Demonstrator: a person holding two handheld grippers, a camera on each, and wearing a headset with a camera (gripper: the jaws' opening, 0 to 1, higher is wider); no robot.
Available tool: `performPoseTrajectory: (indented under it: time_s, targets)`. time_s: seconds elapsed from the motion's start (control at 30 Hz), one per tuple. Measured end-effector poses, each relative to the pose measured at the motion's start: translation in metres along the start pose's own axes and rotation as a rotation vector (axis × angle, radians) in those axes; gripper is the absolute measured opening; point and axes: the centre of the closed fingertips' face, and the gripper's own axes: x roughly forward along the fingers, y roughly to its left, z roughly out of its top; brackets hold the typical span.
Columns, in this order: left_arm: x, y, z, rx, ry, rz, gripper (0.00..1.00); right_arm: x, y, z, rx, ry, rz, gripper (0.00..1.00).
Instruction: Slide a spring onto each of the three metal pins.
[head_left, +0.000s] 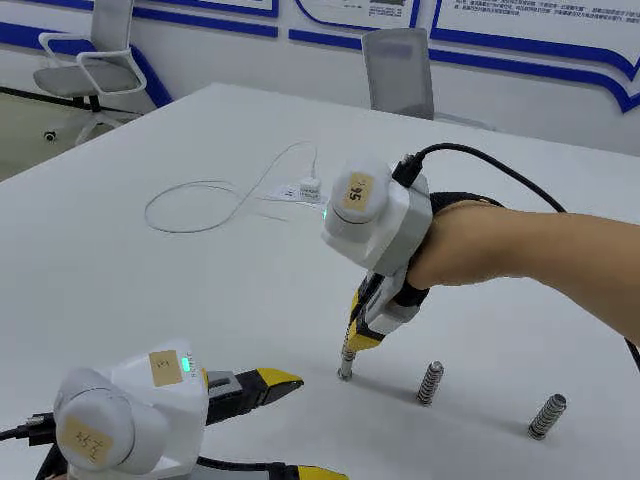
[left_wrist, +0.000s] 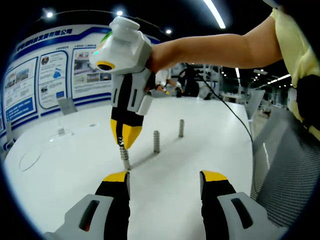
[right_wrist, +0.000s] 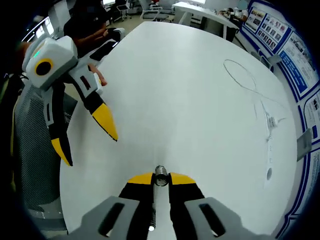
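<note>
At lower centre of the head view I have the right gripper (head_left: 356, 338) pinched shut on a spring (right_wrist: 160, 175), upright over the third pin (left_wrist: 127, 164) to thread straight down, left of the two sprung pins (head_left: 430, 383), while the left gripper (left_wrist: 165, 176) sits wide open and empty at lower left.

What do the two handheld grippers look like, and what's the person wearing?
Both the left gripper and right gripper have white rounded housings with tan handwritten stickers, green lights, black cables, and black jaws tipped yellow. The sleeve is yellow.
</note>
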Motion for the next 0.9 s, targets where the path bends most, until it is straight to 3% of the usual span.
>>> performPoseTrajectory:
  time_s: [0.6, 0.9]
  targets:
    - [0.002, 0.002, -0.002, -0.018, 0.000, 0.008, 0.57, 0.021, 0.008, -0.009, 0.032, 0.013, 0.025, 0.12]
    - [0.003, 0.002, -0.002, -0.017, 0.002, 0.005, 0.57, 0.023, 0.011, -0.009, 0.045, 0.002, 0.026, 0.14]
